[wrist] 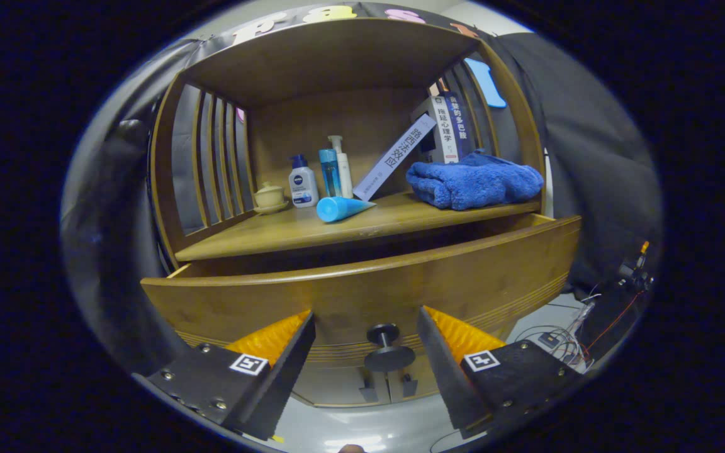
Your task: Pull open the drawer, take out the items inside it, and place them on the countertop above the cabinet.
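Observation:
A wooden drawer (362,296) stands pulled part way out of the cabinet, its curved front facing me. Its dark round knob (388,350) sits between my fingers, with a gap on each side. My gripper (365,333) is open and touches nothing. The inside of the drawer is hidden behind its front panel. Above it lies the wooden countertop (287,229), and on this a folded blue towel (474,181) rests at the right and a blue tube (340,208) lies on its side near the middle.
At the back of the countertop stand a small lidded cup on a saucer (270,197), a white bottle (303,183), a blue bottle (330,172) and a pump bottle (342,165). Books (444,129) lean at the right. Cables (564,333) lie on the floor beside the cabinet.

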`<state>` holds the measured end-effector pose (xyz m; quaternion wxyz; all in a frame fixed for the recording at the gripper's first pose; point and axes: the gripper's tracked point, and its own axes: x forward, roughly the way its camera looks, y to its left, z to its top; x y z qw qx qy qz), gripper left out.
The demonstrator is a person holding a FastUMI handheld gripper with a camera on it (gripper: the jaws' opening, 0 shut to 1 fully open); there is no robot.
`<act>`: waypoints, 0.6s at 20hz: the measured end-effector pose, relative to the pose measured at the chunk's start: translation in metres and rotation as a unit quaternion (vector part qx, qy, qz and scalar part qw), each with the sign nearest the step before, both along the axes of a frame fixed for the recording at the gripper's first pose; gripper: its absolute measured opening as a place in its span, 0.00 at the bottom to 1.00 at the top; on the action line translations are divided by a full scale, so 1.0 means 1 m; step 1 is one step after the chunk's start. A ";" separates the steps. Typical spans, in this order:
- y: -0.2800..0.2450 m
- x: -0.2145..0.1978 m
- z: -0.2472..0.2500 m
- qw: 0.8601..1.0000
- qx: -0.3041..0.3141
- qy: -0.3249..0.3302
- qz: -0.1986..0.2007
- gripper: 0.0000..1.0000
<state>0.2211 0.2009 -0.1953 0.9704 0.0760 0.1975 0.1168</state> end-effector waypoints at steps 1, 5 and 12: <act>0.003 0.003 0.000 1.000 0.000 -0.002 0.002 0.98; 0.012 0.026 -0.002 1.000 -0.002 -0.004 0.008 0.98; 0.021 0.047 -0.008 1.000 0.003 -0.004 0.007 0.98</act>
